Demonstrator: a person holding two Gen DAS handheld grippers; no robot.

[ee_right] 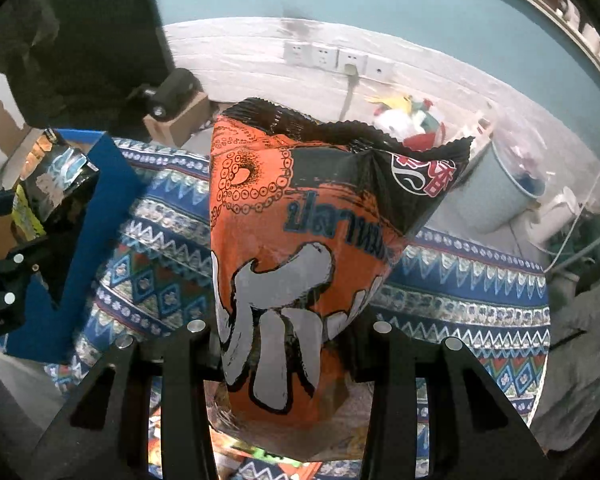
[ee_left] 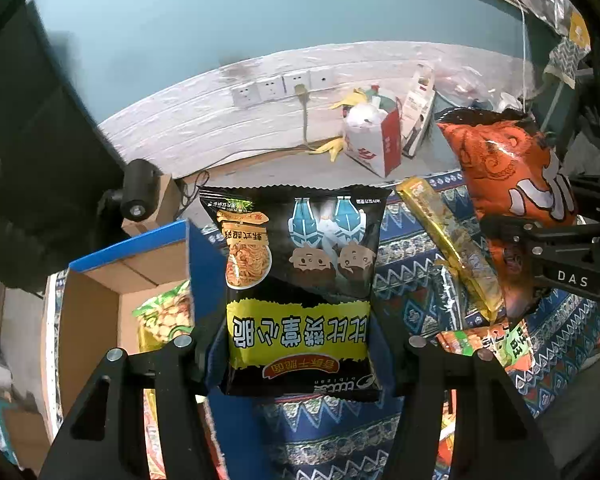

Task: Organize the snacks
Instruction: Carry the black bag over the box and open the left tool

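Black foil fills the left view: the left tongs are clenched on the lower end of a noodle bag, held off the patterned surface just right of the open box at 9 o'clock. The right tongs grasp an orange bag by its lower half, top seam upward, also lifted; in the left view that bag hangs at 2 o'clock. Risk, as I judge it: both bags are puffy and slick, so a pinch near one end could let either swing or slip out on the way to the box, and the noodle bag could catch the blue flap it sits beside. Two loaded hands heading for one box could also collide. A green bag already lies in the box, but most of the interior is cut off. A gold pack and more packets at 5 o'clock are partly hidden behind the tongs, their labels unreadable.
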